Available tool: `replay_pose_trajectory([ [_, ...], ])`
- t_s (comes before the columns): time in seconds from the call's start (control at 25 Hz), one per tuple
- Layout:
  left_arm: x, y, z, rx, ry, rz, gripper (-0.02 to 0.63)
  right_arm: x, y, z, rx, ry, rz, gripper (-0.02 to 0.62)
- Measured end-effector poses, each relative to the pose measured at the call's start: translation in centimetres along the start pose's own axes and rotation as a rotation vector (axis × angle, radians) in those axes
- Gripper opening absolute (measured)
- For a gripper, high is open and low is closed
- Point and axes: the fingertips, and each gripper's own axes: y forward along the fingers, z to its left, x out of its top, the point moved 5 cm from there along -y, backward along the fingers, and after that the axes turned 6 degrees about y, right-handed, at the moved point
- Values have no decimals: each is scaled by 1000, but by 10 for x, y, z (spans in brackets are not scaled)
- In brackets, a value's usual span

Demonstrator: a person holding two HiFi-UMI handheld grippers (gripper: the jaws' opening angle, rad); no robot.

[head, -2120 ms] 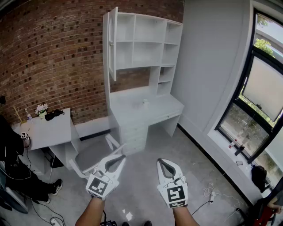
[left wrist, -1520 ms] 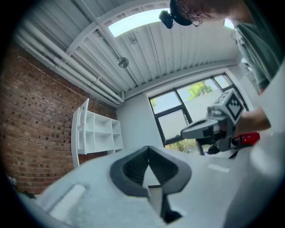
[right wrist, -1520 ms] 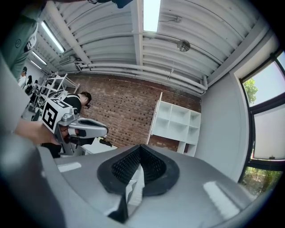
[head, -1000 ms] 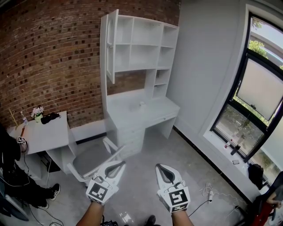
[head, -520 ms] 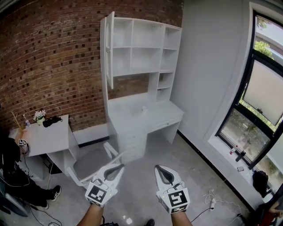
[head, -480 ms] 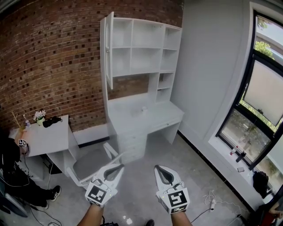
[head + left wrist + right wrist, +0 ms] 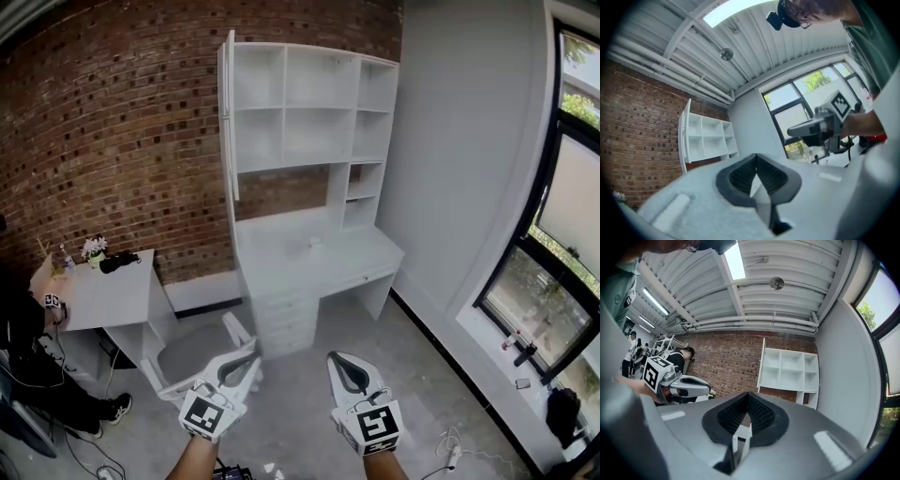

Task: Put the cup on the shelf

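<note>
A small pale cup (image 7: 314,242) stands on the white desk (image 7: 352,255) against the brick wall. Above it rises the white shelf unit (image 7: 314,108) with empty compartments, and its left door (image 7: 228,117) stands open. My left gripper (image 7: 249,359) and right gripper (image 7: 338,359) hang low at the bottom of the head view, far from the desk, above the floor. Both are shut and hold nothing. The left gripper view shows its jaws (image 7: 757,157) pressed together, with the shelf unit (image 7: 708,139) behind. In the right gripper view the jaws (image 7: 747,395) also meet, pointing toward the shelf unit (image 7: 790,369).
A grey-seated white chair (image 7: 197,345) stands between me and the desk. A white side table (image 7: 108,291) with flowers (image 7: 93,247) sits at the left, beside a person in dark clothes (image 7: 21,356). A tall window (image 7: 553,272) fills the right wall. Cables (image 7: 448,448) lie on the floor.
The head view has tilted up and drawn a little nearer, so the shelf unit and desk sit more to the right and larger. Both grippers stay shut in the same low place.
</note>
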Motion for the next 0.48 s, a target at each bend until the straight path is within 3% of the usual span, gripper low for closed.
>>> replay_pose_trajectory([
  [0.24, -7, 32, -3, 9, -15, 27, 3, -13, 12, -34, 26, 30, -9, 5],
  [0.48, -24, 65, 15, -24, -35, 20, 3, -24, 40, -54, -2, 40, 11, 5],
])
